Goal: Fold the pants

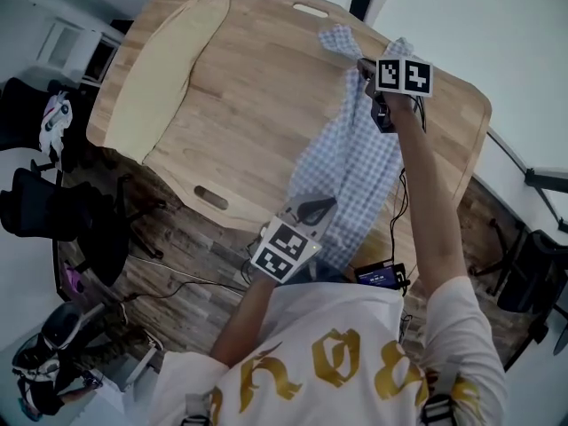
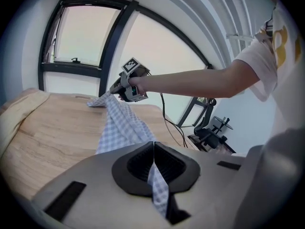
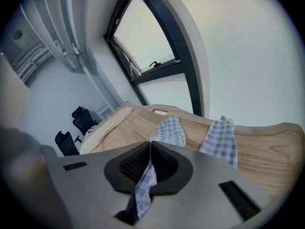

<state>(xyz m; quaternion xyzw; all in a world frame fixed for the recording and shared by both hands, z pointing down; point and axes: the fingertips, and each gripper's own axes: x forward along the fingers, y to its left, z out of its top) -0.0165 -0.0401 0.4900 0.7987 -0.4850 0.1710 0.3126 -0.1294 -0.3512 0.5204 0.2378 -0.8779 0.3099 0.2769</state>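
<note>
Blue-and-white checked pants (image 1: 351, 162) hang stretched between my two grippers over the right part of the wooden table (image 1: 248, 122). My left gripper (image 1: 312, 209) is near the table's front edge, shut on one end of the cloth; the fabric (image 2: 157, 187) runs out from between its closed jaws. My right gripper (image 1: 364, 67) is held out over the far right of the table, shut on the other part of the pants (image 3: 144, 187). In the right gripper view the two leg ends (image 3: 171, 130) lie on the wood. The left gripper view shows the right gripper (image 2: 113, 89) lifting the cloth (image 2: 119, 125).
A cream cloth (image 1: 169, 60) lies along the table's left side. The tabletop has handle slots at its far edge (image 1: 311, 10) and near edge (image 1: 211, 199). Black office chairs (image 1: 53, 211) stand to the left, and a cable and a small device (image 1: 380, 276) lie on the floor by the person.
</note>
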